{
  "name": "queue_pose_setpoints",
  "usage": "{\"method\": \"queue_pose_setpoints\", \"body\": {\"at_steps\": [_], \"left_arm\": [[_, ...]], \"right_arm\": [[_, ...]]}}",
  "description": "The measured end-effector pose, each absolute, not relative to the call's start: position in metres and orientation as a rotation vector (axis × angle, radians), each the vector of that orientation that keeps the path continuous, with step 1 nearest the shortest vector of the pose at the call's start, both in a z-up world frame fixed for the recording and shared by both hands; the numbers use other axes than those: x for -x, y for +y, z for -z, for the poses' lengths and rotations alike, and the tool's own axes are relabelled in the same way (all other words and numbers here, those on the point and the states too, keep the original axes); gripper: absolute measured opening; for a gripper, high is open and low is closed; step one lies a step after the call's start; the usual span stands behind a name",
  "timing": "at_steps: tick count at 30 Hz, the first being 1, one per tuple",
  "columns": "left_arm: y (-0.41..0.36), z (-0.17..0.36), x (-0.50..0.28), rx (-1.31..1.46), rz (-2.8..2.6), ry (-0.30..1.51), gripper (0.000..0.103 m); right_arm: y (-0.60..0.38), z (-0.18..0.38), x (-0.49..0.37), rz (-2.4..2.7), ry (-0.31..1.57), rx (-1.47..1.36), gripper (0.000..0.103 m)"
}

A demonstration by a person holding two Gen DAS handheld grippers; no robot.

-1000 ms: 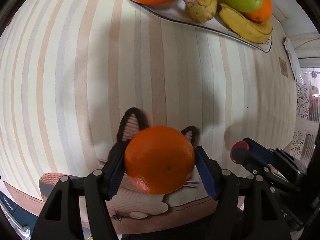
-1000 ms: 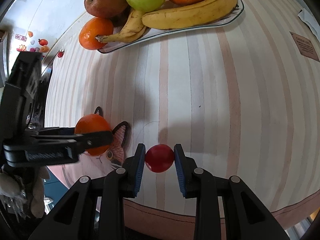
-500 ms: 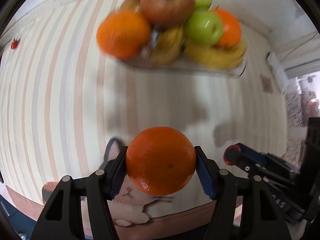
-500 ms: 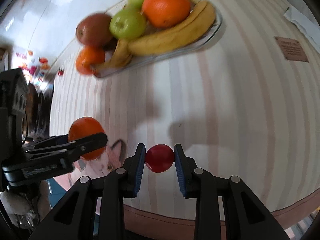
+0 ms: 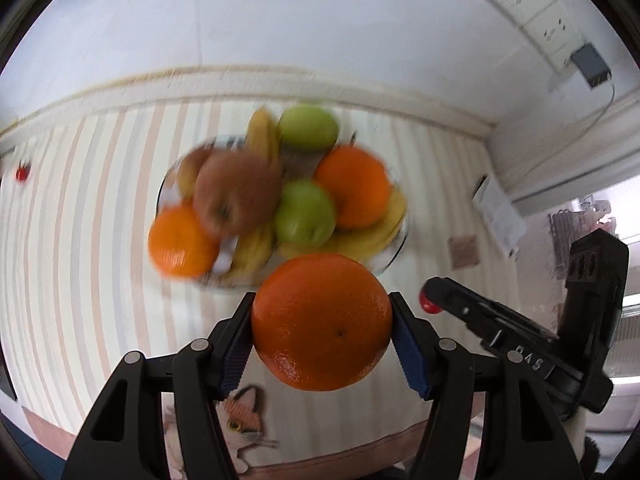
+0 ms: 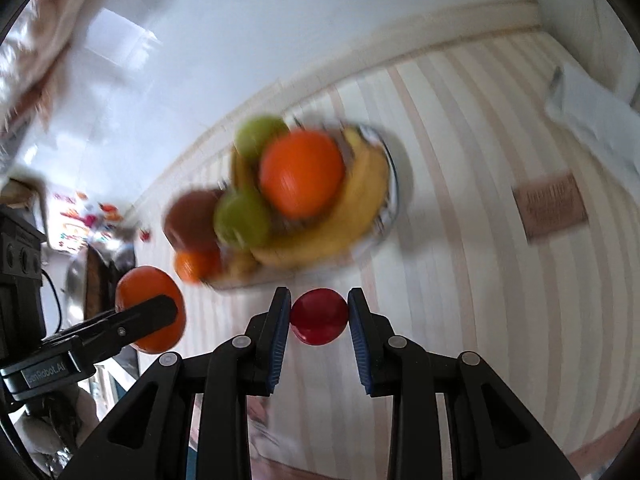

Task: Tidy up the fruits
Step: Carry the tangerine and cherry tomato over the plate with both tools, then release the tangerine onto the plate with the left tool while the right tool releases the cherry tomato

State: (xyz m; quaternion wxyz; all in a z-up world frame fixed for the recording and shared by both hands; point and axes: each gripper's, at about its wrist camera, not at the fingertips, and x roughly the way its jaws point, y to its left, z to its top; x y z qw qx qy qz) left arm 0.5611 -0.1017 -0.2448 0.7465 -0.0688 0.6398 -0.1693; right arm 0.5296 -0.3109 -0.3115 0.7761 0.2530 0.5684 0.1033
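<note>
My left gripper is shut on a large orange and holds it in the air above the striped tablecloth. My right gripper is shut on a small red fruit, also lifted. The fruit plate lies beyond both grippers, blurred, with oranges, green apples, a red apple and bananas. In the right wrist view the plate is ahead, and the left gripper with its orange is at the left. The right gripper shows at the right of the left wrist view.
A striped tablecloth with a cat picture covers the table. A brown card and white paper lie at the right. The white wall with a socket strip stands behind the plate.
Both grippers have risen and tilted up with their fruit. The plate has slid from the top of the views toward the middle and the wall has come into sight.
</note>
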Motion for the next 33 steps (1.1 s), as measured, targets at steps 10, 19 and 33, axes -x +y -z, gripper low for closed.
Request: {"method": "queue_pose_setpoints", "body": {"at_steps": [10, 19, 33], "left_arm": [[-0.144, 0.241, -0.667, 0.019, 0.352, 1.442, 0.061], [-0.160, 0.282, -0.690, -0.128, 0.317, 1.524, 0.061], [-0.161, 0.308, -0.687, -0.147, 0.292, 1.604, 0.062]], "right_arm": [[-0.315, 0.299, -0.597, -0.257, 1.198, -0.517, 0.032], [-0.320, 0.331, -0.603, -0.231, 1.242, -0.547, 0.032], [-0.330, 0.331, -0.608, -0.208, 1.234, -0.559, 0.032]]}}
